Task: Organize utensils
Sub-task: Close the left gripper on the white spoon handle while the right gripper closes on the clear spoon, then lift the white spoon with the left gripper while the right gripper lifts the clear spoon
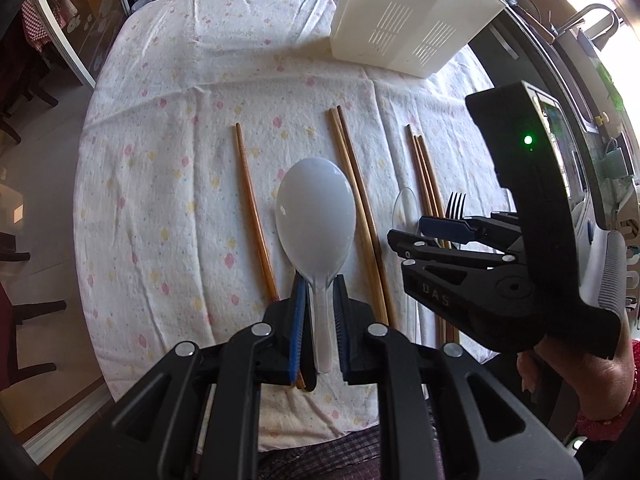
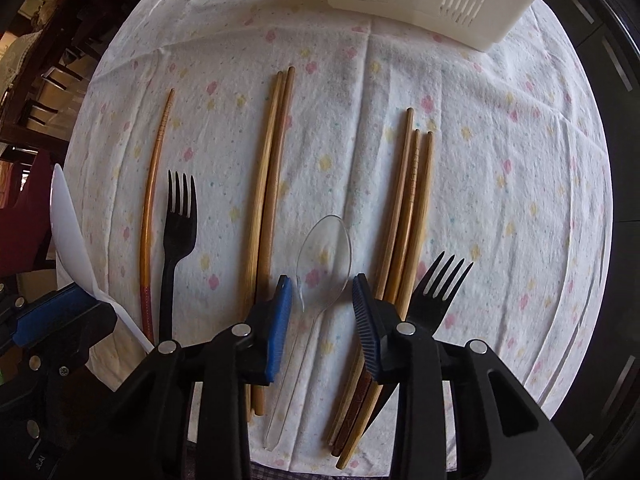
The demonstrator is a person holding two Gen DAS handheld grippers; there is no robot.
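Left tongs [image 1: 318, 320] pinch the white plastic rice paddle [image 1: 316, 216] mid-frame; right tongs [image 2: 322, 312] stand spread astride the clear plastic spoon [image 2: 326, 256] on the counter — lower squarely, then close on its neck.

A white cloth [image 1: 168, 168] printed with small pink and yellow flowers covered the bench and filled the centre of both views. In the left wrist view, pale floor tiles [image 1: 36, 184] lay at the left edge, with dark wooden chair legs [image 1: 24, 304] at lower left and a red-and-white checked fabric [image 1: 36, 32] at upper left. Strong daylight entered at the upper right, where a metal tap [image 1: 592, 16] curved above a dark counter. In the right wrist view, dark chairs [image 2: 60, 76] stood at upper left and dark cabinet fronts [image 2: 600, 60] with pale bar handles occupied the right edge.
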